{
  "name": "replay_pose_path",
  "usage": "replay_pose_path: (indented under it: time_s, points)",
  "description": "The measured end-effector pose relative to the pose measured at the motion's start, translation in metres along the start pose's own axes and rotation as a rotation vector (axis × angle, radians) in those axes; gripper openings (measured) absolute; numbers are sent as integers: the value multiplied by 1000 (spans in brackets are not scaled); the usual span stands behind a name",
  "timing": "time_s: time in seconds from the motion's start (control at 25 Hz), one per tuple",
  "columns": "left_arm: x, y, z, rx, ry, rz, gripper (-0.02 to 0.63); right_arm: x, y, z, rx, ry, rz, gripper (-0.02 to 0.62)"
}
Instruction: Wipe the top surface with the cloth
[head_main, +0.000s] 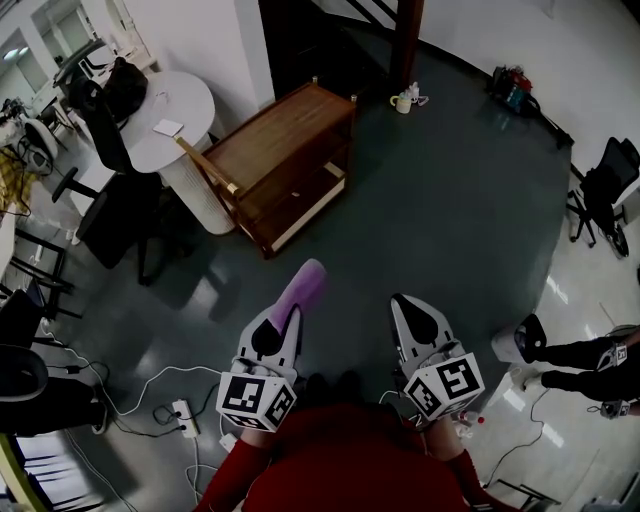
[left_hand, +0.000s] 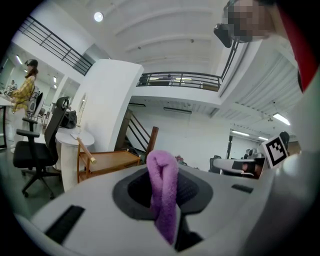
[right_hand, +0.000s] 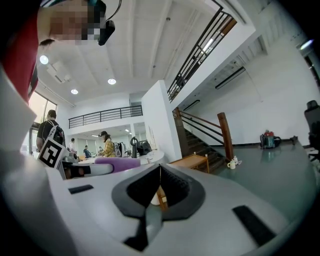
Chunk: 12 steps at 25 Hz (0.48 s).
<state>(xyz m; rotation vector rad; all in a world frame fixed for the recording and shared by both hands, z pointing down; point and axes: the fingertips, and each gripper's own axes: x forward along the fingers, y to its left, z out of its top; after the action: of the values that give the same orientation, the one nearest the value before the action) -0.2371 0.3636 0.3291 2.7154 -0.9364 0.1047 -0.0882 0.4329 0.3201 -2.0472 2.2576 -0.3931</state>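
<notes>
A purple cloth (head_main: 303, 288) sticks out of my left gripper (head_main: 283, 318), whose jaws are shut on it; the left gripper view shows the cloth (left_hand: 163, 192) folded and pinched between the jaws. My right gripper (head_main: 410, 311) is shut with nothing in it. A wooden cart (head_main: 283, 163) with a flat top and a lower shelf stands well ahead of both grippers, up and left of centre. It also shows as the wooden cart (left_hand: 102, 161) in the left gripper view and the wooden cart (right_hand: 192, 161) in the right gripper view.
A round white table (head_main: 178, 120) stands left of the cart, with black office chairs (head_main: 118, 205) around it. A power strip and cables (head_main: 180, 411) lie on the dark floor at left. A white teapot (head_main: 403, 101) sits by a wooden post. A person's feet (head_main: 560, 355) are at right.
</notes>
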Motion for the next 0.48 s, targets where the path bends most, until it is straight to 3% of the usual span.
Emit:
replay_pose_path:
  time_s: [0.48]
  points:
    - [35,-13,1,34,-1,5,72,-3,-39,2,16,-6,-25,14]
